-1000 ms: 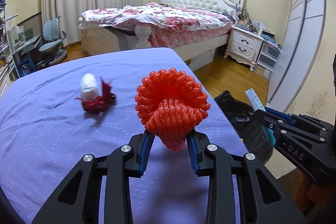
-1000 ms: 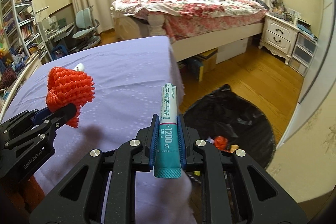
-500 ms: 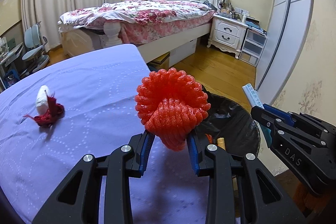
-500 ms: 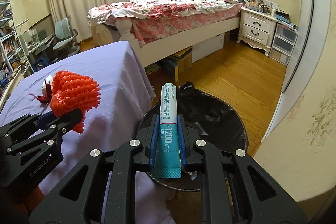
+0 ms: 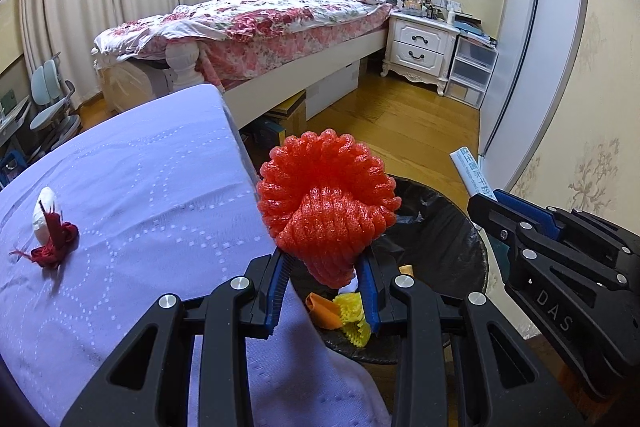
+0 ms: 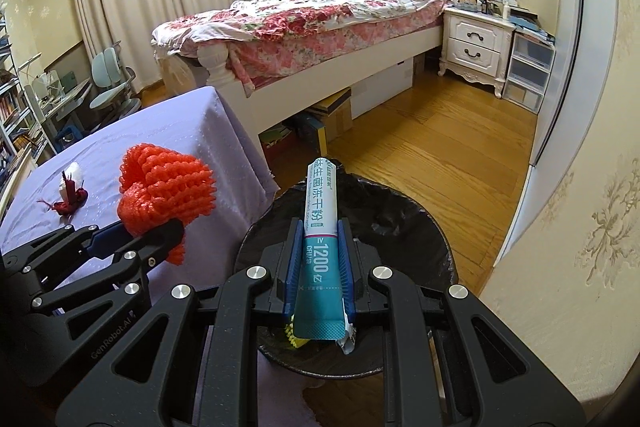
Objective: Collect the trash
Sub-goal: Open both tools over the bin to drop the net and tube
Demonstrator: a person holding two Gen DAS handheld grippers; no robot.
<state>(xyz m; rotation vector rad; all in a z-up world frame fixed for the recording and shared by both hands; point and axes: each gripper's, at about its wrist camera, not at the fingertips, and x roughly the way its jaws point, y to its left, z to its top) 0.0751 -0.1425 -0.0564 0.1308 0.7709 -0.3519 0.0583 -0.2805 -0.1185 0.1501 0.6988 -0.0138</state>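
Note:
My left gripper (image 5: pixel 325 279) is shut on a red foam net (image 5: pixel 326 203) and holds it over the near rim of the black-lined trash bin (image 5: pixel 436 227). My right gripper (image 6: pixel 319 255) is shut on a teal and white sachet (image 6: pixel 320 227) above the same bin (image 6: pixel 400 223). Yellow and orange scraps (image 5: pixel 340 311) lie in the bin. A white and dark red scrap (image 5: pixel 50 237) lies on the purple tablecloth (image 5: pixel 140 195) to the left; it also shows in the right wrist view (image 6: pixel 71 193).
A bed with a floral cover (image 5: pixel 260 23) stands behind the table. A white nightstand (image 5: pixel 420 47) and plastic drawers (image 5: pixel 472 71) are at the back right. A wall (image 6: pixel 580 187) is right of the bin. Chairs (image 6: pixel 112 83) stand at far left.
Both grippers have moved right, off the table and over the bin, each still holding its item. The white and red scrap stays on the table, now farther left in view.

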